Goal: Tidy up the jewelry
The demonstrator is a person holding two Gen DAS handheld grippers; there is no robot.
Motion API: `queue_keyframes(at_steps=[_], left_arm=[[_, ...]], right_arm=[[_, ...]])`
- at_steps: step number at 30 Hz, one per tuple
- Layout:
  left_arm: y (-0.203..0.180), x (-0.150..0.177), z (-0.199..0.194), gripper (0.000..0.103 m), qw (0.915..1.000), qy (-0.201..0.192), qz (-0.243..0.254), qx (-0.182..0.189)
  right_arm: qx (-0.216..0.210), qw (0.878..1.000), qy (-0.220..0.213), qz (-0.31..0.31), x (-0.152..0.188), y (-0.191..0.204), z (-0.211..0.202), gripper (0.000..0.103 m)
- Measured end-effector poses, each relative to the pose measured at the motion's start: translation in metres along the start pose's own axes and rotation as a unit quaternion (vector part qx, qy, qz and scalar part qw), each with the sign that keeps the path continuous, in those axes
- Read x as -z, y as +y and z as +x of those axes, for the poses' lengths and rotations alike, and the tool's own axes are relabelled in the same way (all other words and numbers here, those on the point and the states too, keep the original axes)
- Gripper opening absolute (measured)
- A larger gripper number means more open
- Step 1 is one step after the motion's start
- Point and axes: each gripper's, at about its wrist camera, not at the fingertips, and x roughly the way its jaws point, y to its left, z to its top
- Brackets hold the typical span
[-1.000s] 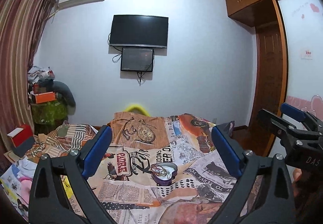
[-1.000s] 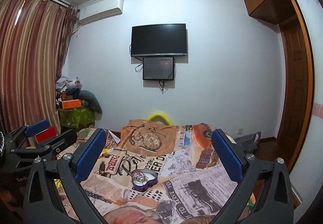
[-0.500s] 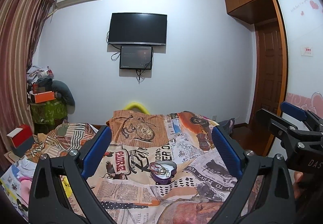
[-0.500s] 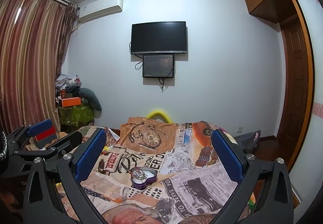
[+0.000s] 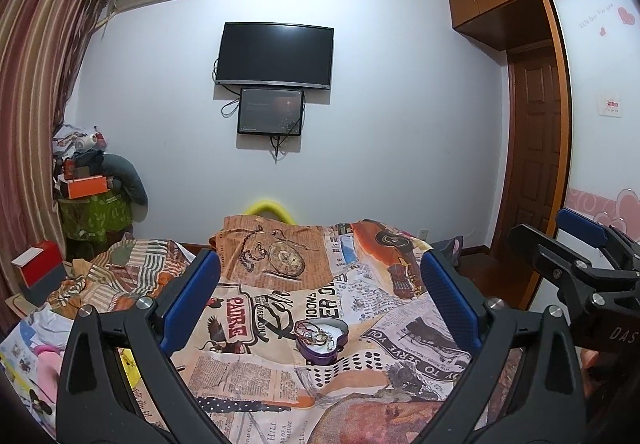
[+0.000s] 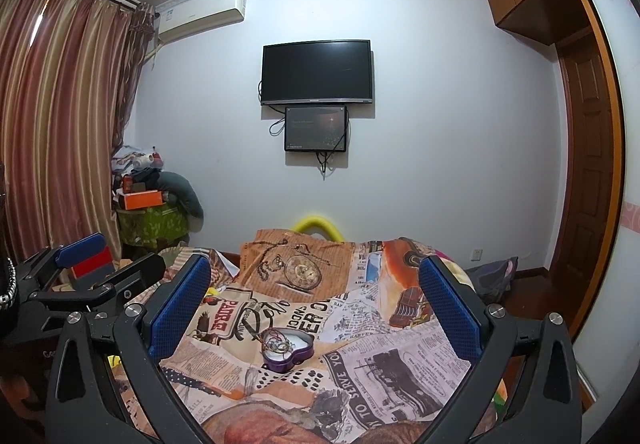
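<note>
A purple heart-shaped tin (image 5: 321,341) holding a tangle of jewelry (image 5: 316,335) sits on the printed bedspread (image 5: 256,368). It also shows in the right wrist view (image 6: 287,351). My left gripper (image 5: 320,292) is open and empty, held above and short of the tin. My right gripper (image 6: 314,292) is open and empty too, at about the same distance from the tin. The right gripper shows at the right edge of the left wrist view (image 5: 576,256), and the left gripper at the left edge of the right wrist view (image 6: 96,268).
A striped blanket (image 5: 120,276) lies bunched on the bed's left. A red and white box (image 5: 38,270) and a pile of boxes and cloth (image 5: 96,196) stand by the curtain. A TV (image 5: 274,56) hangs on the far wall. A wooden door (image 5: 536,164) is at the right.
Both grippers have tilted slightly downward over the bed, so the tin sits a little higher in both views. Both stay open and empty.
</note>
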Motion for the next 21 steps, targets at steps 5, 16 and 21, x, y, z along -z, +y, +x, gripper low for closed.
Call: queue_keyframes(at_steps=[5,16,21], left_arm=[[-0.0001,0.0004,0.0004,0.101,1.0,0.001,-0.003,0.004],[0.0015,-0.0003,-0.0003,0.101,0.9998,0.004,-0.008,0.018],[0.0022,-0.0009,-0.0014,0.101,0.9998,0.003,-0.012,0.019]], right_arm=[[0.001,1.0,0.002,0.001,0.0001,-0.001,-0.0003,0.103],[0.001,1.0,0.006,0.003,-0.0007,-0.0033,0.0003,0.103],[0.002,1.0,0.005,0.002,-0.0007,-0.0034,0.0002,0.103]])
